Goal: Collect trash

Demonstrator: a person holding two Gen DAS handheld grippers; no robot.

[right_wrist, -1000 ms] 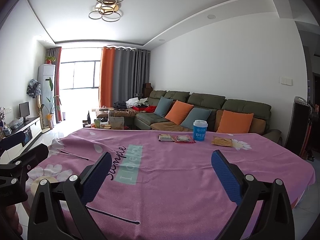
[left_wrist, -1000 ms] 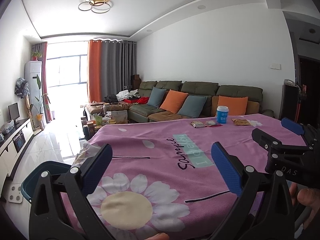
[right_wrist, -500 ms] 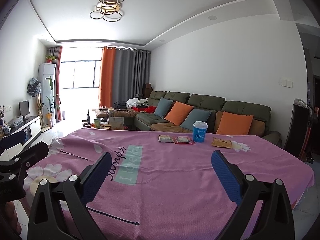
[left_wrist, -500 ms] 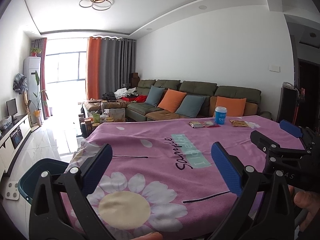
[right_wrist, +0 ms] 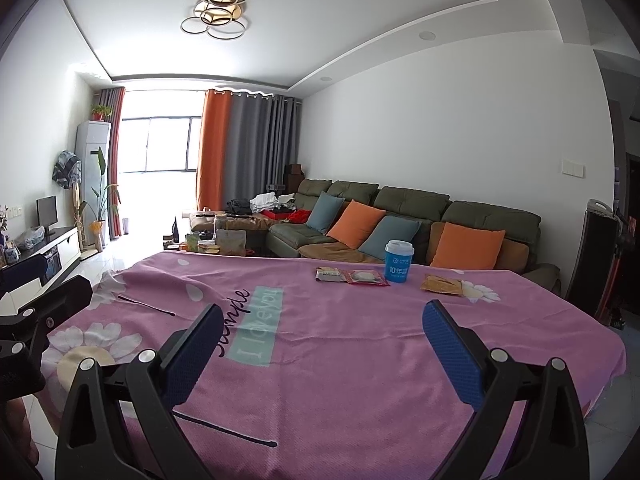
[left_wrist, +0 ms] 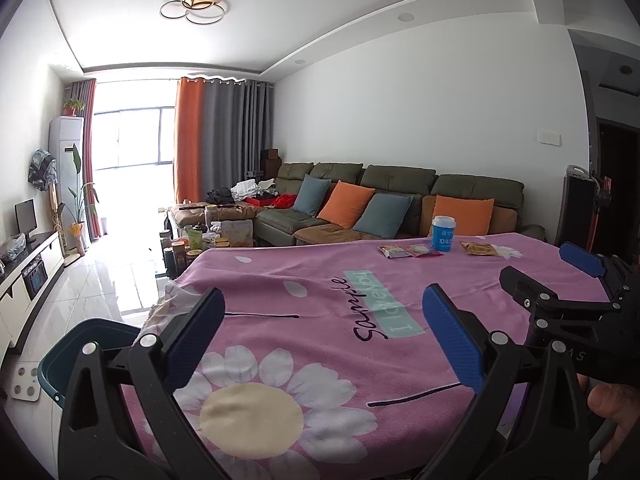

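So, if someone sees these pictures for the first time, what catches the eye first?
The pink flowered tablecloth fills the foreground. At its far edge stand a blue paper cup with white lid and flat snack wrappers beside it. Both grippers, left gripper and right gripper, hang open and empty over the near side.

1. We see white walls [right_wrist: 440, 128] and a white ceiling with a ring-shaped lamp [right_wrist: 218, 10].
2. Far wall: a bright window [right_wrist: 168, 144], with orange and grey curtains [right_wrist: 248, 148] beside it.
3. A green sofa [right_wrist: 412, 216] with orange and blue cushions stands along the right wall.
4. Glossy pale tile floor [left_wrist: 92, 280].
5. At left: a white TV cabinet [left_wrist: 28, 264] and a tall white air conditioner [left_wrist: 66, 168].
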